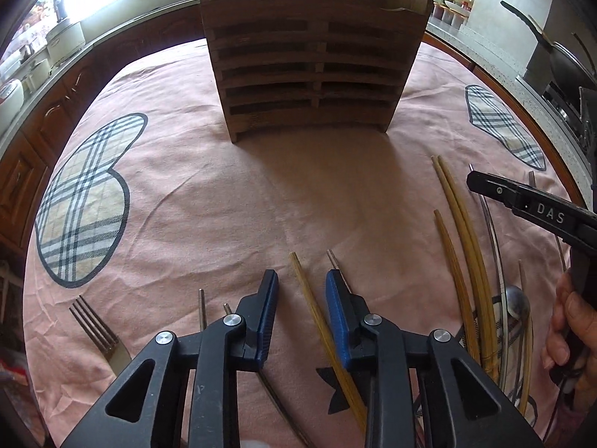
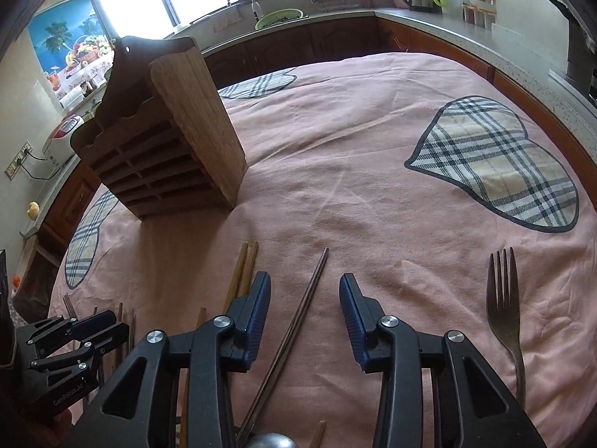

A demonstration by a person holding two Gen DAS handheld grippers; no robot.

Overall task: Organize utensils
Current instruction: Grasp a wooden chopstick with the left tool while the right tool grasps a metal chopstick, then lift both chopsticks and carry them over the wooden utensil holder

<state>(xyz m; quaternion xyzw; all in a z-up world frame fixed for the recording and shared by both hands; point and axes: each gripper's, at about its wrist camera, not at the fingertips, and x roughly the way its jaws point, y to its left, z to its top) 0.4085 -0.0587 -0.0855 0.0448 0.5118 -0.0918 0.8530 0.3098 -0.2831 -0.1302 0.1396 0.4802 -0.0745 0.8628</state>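
Left wrist: left gripper (image 1: 302,280) fingers narrow, straddling a bamboo chopstick (image 1: 321,321) without pinching it; wooden holder (image 1: 313,71) stood far on the pink-clothed table (image 1: 209,194), fork (image 1: 97,330) near left. Right wrist: right gripper (image 2: 305,287) fingers part-open around a dark chopstick (image 2: 298,321), not gripping; second fork (image 2: 503,310) right.

R gripper (image 2: 305,291) jaws apart over dark chopstick (image 2: 298,321), fork (image 2: 503,313) right.

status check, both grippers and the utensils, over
Left gripper open, astride a bamboo chopstick, no grip. Right gripper open over a dark chopstick. Wooden holder upright ahead, path clear.
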